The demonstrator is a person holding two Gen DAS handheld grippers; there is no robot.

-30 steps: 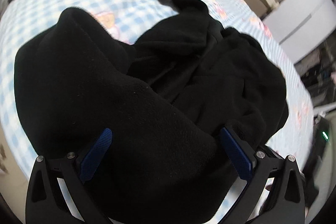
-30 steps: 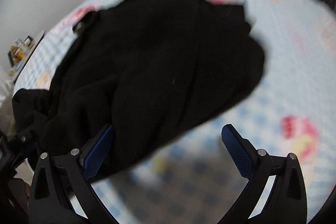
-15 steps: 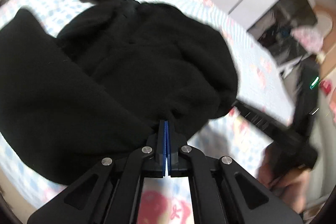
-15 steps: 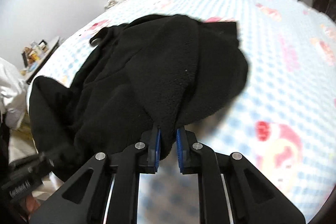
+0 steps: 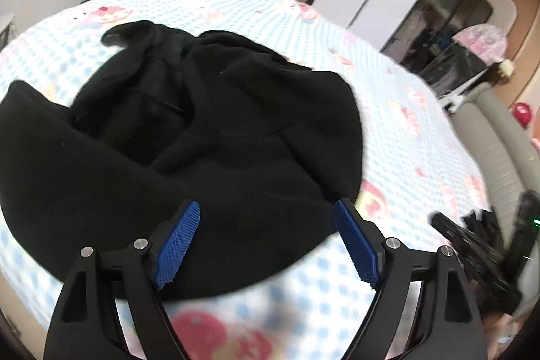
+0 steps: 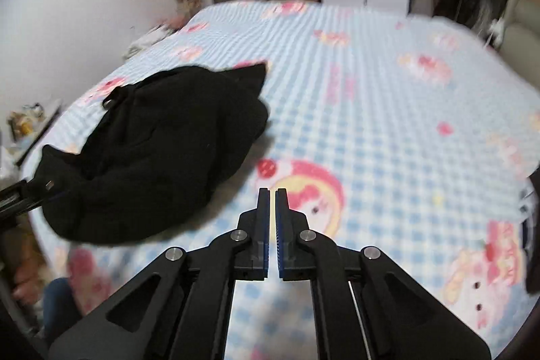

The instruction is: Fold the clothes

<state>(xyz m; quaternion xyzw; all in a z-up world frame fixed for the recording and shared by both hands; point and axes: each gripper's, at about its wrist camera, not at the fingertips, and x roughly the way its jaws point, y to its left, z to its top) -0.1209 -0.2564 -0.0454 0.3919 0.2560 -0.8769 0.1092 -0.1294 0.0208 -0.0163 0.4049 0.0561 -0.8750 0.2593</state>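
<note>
Checked bedsheet (image 6: 388, 97) lies bare beside black garment (image 5: 209, 137); left gripper (image 5: 268, 242) opening empty, right gripper (image 6: 272, 201) clenched empty.

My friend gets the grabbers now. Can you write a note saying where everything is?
Left gripper: jaws opening over the near edge of the black fleece, not pinching it.
Right gripper: shut, empty, over the bare checked bedsheet beside the fleece.
Fleece: loose rumpled heap on the bed, nothing holding it.
Done: no neat fold visible.
Left: spread it flat, then fold it.
</note>
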